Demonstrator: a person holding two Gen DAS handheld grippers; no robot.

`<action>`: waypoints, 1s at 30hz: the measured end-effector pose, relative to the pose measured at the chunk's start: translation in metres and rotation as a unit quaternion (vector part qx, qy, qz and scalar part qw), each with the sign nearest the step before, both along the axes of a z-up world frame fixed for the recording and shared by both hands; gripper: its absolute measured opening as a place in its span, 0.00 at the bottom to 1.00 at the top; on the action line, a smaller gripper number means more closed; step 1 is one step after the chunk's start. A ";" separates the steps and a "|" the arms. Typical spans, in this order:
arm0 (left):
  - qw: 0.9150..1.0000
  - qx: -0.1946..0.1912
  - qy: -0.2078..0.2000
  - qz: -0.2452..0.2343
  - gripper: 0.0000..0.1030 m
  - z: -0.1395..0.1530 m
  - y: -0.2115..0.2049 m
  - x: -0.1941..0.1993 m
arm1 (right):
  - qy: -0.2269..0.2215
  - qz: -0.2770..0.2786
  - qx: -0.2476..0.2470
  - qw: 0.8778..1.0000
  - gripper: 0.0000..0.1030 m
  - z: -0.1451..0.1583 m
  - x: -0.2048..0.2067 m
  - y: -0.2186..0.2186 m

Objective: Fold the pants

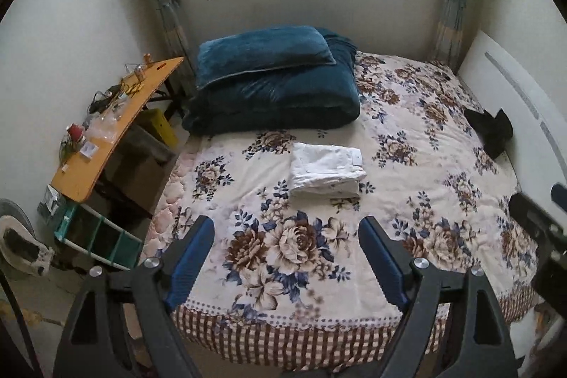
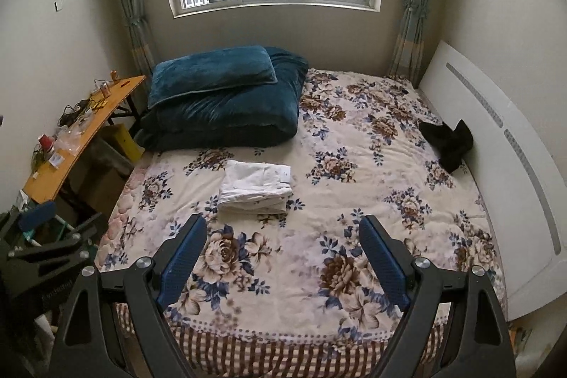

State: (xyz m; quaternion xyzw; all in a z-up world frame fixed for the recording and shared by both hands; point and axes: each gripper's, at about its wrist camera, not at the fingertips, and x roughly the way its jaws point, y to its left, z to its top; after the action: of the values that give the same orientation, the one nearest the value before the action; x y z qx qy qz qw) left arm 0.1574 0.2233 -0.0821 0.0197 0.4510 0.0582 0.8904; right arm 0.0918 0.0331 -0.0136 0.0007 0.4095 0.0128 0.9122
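Observation:
White pants point(image 1: 326, 170) lie folded into a compact rectangle on the floral bedspread point(image 1: 407, 165), left of the bed's middle; they also show in the right wrist view point(image 2: 257, 186). My left gripper point(image 1: 287, 229) is open and empty, held above the bed's near end, short of the pants. My right gripper point(image 2: 283, 227) is open and empty, also above the near end, with the pants ahead and to its left. The right gripper's body shows at the right edge of the left wrist view point(image 1: 542, 229), and the left gripper at the left edge of the right wrist view point(image 2: 46, 247).
A folded teal quilt with a pillow point(image 1: 273, 87) lies at the far left of the bed. A black garment point(image 1: 490, 130) lies by the white headboard point(image 1: 524, 94) on the right. A cluttered wooden side table point(image 1: 106, 137) stands left of the bed, with a shelf point(image 1: 99, 236) below.

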 end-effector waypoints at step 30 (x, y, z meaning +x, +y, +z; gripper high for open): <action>0.998 0.015 0.053 0.001 0.93 -0.122 0.004 0.117 | 0.081 -0.024 0.006 0.996 0.92 -0.171 0.175 0.003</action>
State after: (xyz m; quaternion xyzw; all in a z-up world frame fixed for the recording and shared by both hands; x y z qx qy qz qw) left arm 0.2747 0.2274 -0.2039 0.0358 0.4963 0.0651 0.8649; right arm 0.2667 0.0359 -0.1849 0.0174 0.4816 -0.0063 0.8762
